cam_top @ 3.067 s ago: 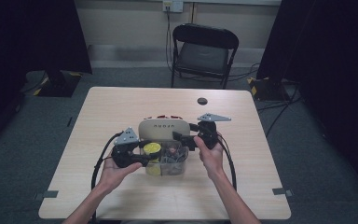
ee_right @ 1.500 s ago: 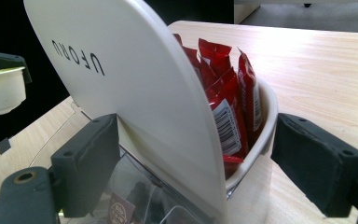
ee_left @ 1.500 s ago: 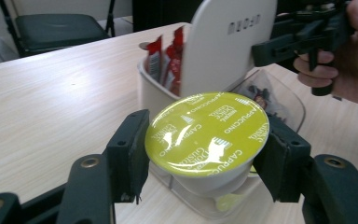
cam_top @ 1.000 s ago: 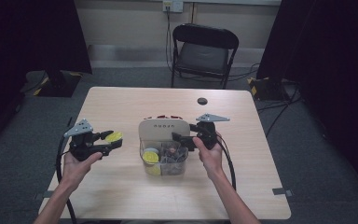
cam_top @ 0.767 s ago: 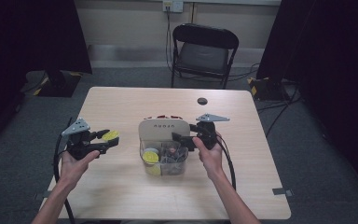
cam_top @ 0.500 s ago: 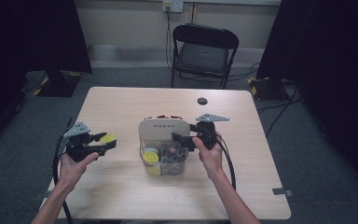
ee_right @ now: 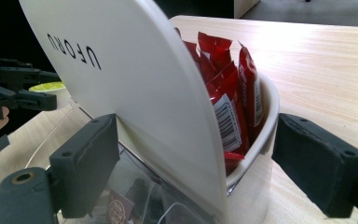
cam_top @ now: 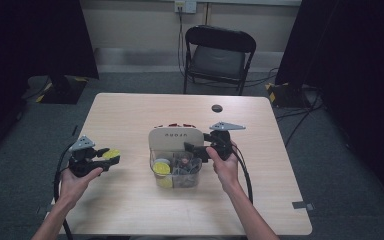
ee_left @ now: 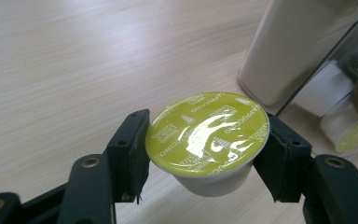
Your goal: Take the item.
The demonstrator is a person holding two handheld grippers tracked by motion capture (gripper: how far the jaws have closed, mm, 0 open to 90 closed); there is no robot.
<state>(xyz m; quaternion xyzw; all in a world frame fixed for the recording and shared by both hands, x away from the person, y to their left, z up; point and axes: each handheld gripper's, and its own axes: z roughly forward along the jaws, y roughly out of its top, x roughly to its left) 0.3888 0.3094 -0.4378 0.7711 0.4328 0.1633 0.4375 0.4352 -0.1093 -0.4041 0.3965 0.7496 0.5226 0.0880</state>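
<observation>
High view: I take the organiser box [cam_top: 176, 159] near the middle of the surface [cam_top: 130, 120] as my landmark. My left tongs [cam_top: 101, 158] sit well to the left of the box, low over the surface, clenched on a yellow-lidded capsule [cam_top: 111, 154]. My right tongs [cam_top: 192, 148] are at the box's right side, at its white back section. More yellow-lidded capsules [cam_top: 161, 168] lie in the clear front part of the box. A small dark disc [cam_top: 216, 108] lies beyond the box toward the far edge, and a folding chair [cam_top: 219, 55] stands on the floor behind the surface. Left gripper view: the capsule [ee_left: 208, 135] is pinched at its rim between both jaws, foil lid up and nearly level, bare surface [ee_left: 74, 60] underneath; the box [ee_left: 307, 60] is off to the right, apart from it. Right gripper view: the jaws straddle the white divider panel [ee_right: 135, 93] and the rear pocket of red sachets [ee_right: 228, 93]; the left jaw seems to touch the panel, the right jaw stands off the rim, so I read them as released, steadying at most. Judgement: one capsule is out of the box and about to be set down left of it; the rest remain inside. Nothing obstructs the spot below the capsule.
</observation>
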